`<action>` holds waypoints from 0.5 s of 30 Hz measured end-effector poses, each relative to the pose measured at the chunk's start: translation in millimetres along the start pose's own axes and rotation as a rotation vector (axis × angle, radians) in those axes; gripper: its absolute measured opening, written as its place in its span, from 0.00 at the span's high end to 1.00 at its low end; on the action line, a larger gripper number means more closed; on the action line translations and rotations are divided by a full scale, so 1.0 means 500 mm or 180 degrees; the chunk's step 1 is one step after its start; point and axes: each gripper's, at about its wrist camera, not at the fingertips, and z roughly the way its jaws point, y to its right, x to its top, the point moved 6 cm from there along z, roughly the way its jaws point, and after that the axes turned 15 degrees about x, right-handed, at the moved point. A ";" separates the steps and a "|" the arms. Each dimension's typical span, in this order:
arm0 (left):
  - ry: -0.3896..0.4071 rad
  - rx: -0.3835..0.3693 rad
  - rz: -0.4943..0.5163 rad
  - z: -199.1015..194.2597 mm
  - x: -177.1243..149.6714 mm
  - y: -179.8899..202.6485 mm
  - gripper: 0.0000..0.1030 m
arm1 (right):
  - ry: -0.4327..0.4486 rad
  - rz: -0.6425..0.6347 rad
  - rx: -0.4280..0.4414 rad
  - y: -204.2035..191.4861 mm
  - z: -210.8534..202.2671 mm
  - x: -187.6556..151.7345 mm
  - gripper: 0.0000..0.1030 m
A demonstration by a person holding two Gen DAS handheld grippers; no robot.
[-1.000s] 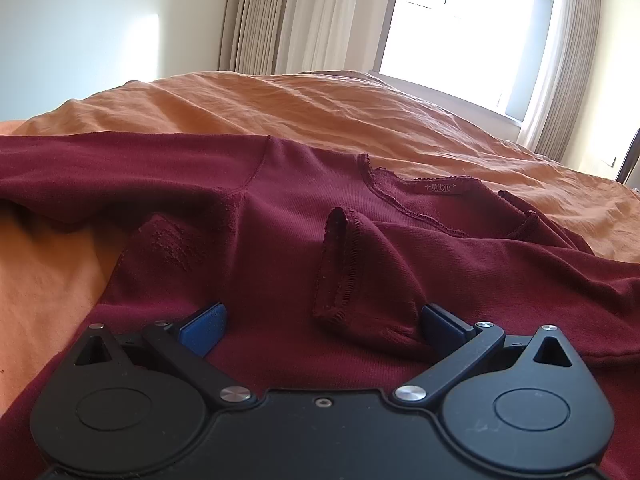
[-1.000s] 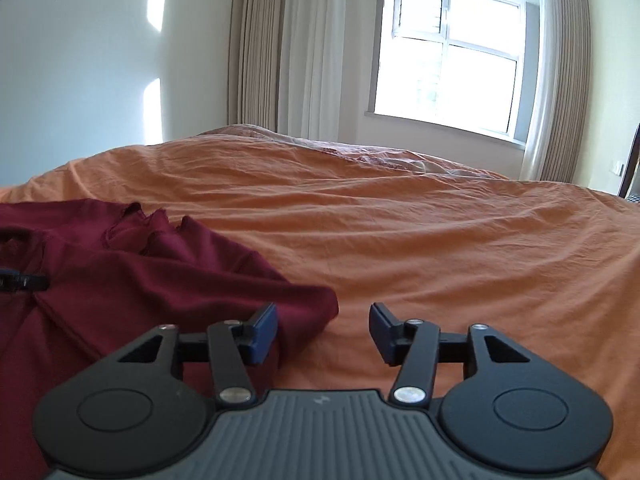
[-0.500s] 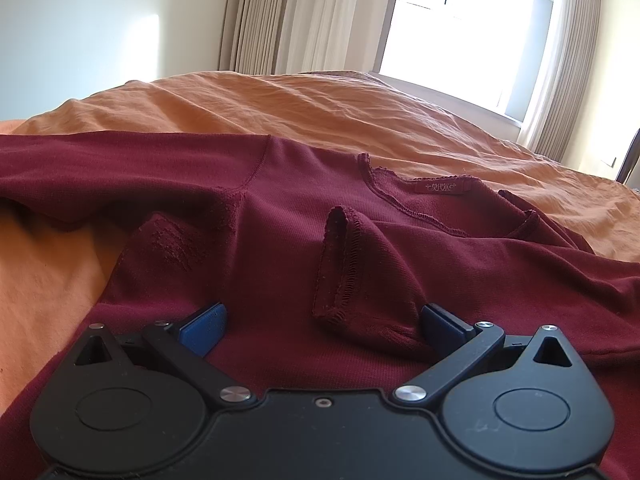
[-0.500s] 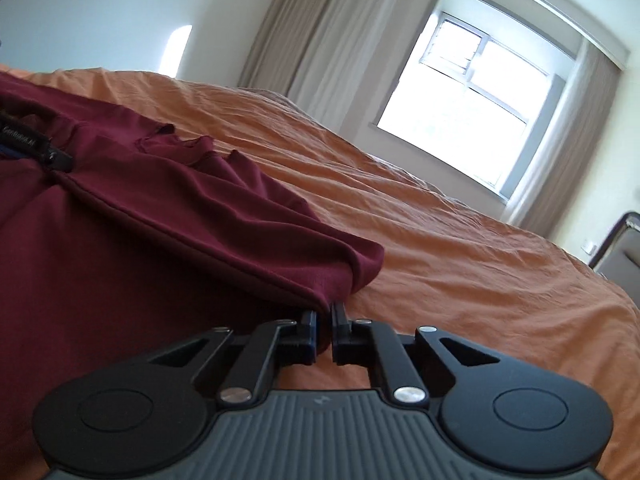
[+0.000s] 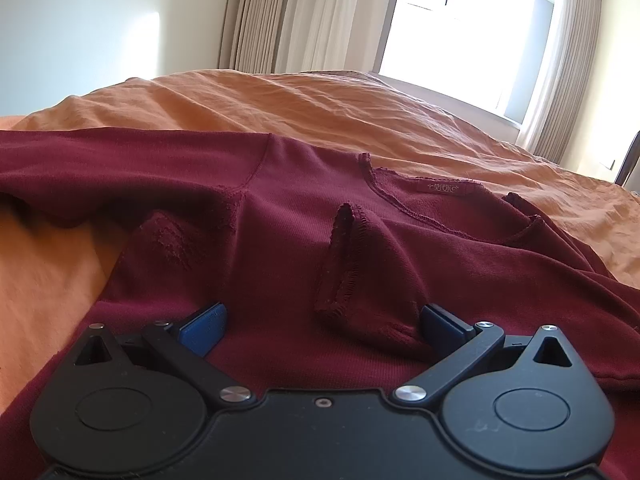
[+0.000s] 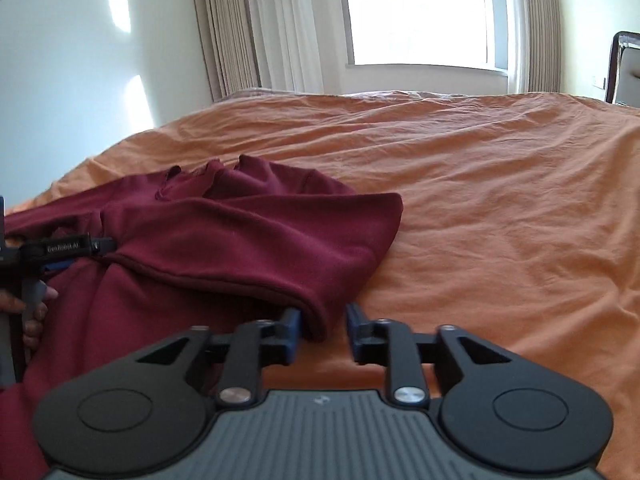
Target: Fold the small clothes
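A maroon long-sleeved shirt (image 5: 248, 248) lies on the orange bedspread (image 5: 320, 112), its neck label (image 5: 442, 189) facing up. My left gripper (image 5: 320, 316) rests open low over the shirt's body, a sleeve cuff (image 5: 340, 264) lying between its blue pads. In the right wrist view the shirt (image 6: 240, 240) has a fold laid over its body. My right gripper (image 6: 322, 320) sits at that fold's near corner, jaws opening. The fabric corner lies between them, and the right pad stands apart from it. The left gripper (image 6: 60, 250) shows at the left edge.
Wrinkled orange bedspread (image 6: 500, 220) stretches right of the shirt and far behind it. A person's hand (image 6: 34, 312) holds the left gripper's handle. Curtains (image 6: 248, 28) and a bright window (image 6: 420, 12) stand beyond the bed. A dark chair frame (image 6: 618, 68) is at far right.
My right gripper moved onto the shirt's edge, shut on it half a second ago, and its jaws have since parted. Its view has also rolled level. The left gripper has not moved.
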 end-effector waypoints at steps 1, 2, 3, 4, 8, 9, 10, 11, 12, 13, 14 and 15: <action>0.0001 0.0001 0.0001 0.000 0.000 0.000 0.00 | 0.0070 -0.0002 0.0019 0.004 -0.009 0.007 0.26; 0.0003 0.0000 0.0002 0.000 0.000 0.000 0.00 | 0.0155 0.0011 0.0061 0.010 -0.020 0.017 0.23; 0.0003 -0.0001 0.0000 0.000 0.000 0.000 0.00 | 0.0207 0.0048 0.0082 0.017 -0.025 0.025 0.20; 0.0003 -0.0001 -0.0001 0.000 0.000 0.000 0.00 | 0.0254 0.0120 0.0103 0.030 -0.025 0.035 0.19; 0.0007 0.0000 0.0001 0.000 -0.001 0.000 0.00 | 0.0366 0.0587 0.0200 0.096 0.006 0.070 0.18; 0.0007 -0.0001 0.0000 0.000 -0.001 0.000 0.00 | 0.0363 0.0691 0.0221 0.109 0.021 0.077 0.18; 0.0007 -0.0001 0.0000 0.001 -0.001 0.000 0.00 | 0.0342 0.0760 0.0234 0.121 0.038 0.083 0.21; 0.0006 -0.0001 0.0001 0.000 -0.001 -0.001 0.00 | 0.0320 0.0834 0.0186 0.137 0.061 0.086 0.23; 0.0004 0.0001 0.0003 0.001 0.000 0.000 0.00 | 0.0285 0.0880 0.0129 0.153 0.083 0.091 0.29; 0.0005 0.0003 0.0006 0.001 -0.001 -0.001 0.00 | 0.0240 0.0900 0.0076 0.166 0.104 0.094 0.42; 0.0005 0.0001 0.0003 0.001 -0.001 -0.001 0.00 | 0.0202 0.0921 0.0014 0.179 0.124 0.097 0.52; 0.0005 -0.0001 0.0001 0.001 -0.001 0.000 0.00 | 0.0178 0.0959 -0.0018 0.191 0.139 0.099 0.77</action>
